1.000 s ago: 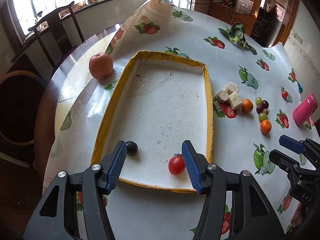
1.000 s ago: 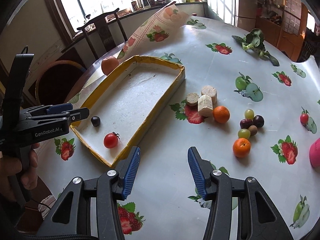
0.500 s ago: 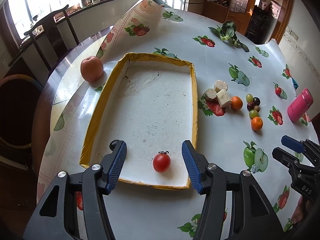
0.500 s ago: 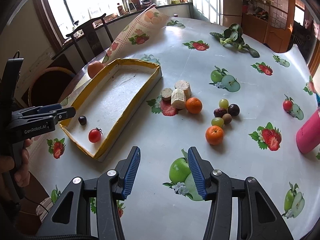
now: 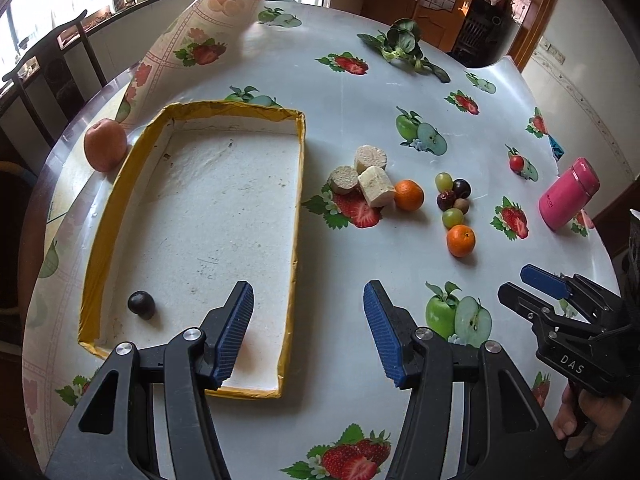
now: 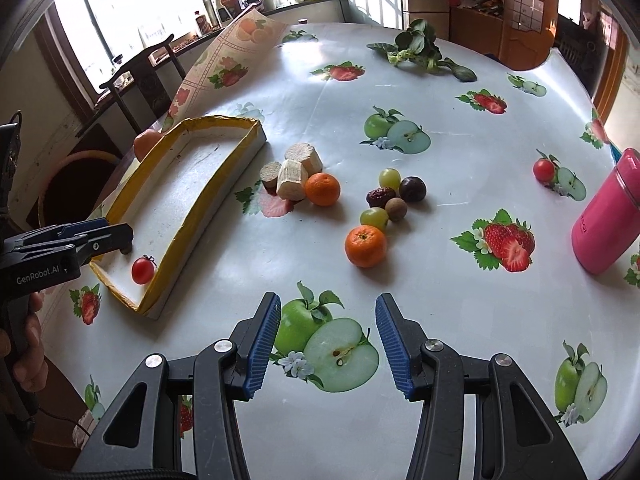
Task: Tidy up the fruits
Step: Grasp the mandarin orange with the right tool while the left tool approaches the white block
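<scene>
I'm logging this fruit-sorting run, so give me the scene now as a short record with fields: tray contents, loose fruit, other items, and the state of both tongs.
tray: yellow-rimmed tray, left of the loose fruit
in tray: dark plum; cherry tomato, both near the front end
loose fruit: two oranges, two green grapes, dark round fruit, red date, small brown fruit
beside tray: apple, outside the far left rim
other: pale cut chunks, pink flask, leafy greens
left tongs: open, empty
right tongs: open, empty

Black hand-held gripper (image 5: 308, 336), blue ribbed pads (image 5: 236, 334), silver screws.
</scene>
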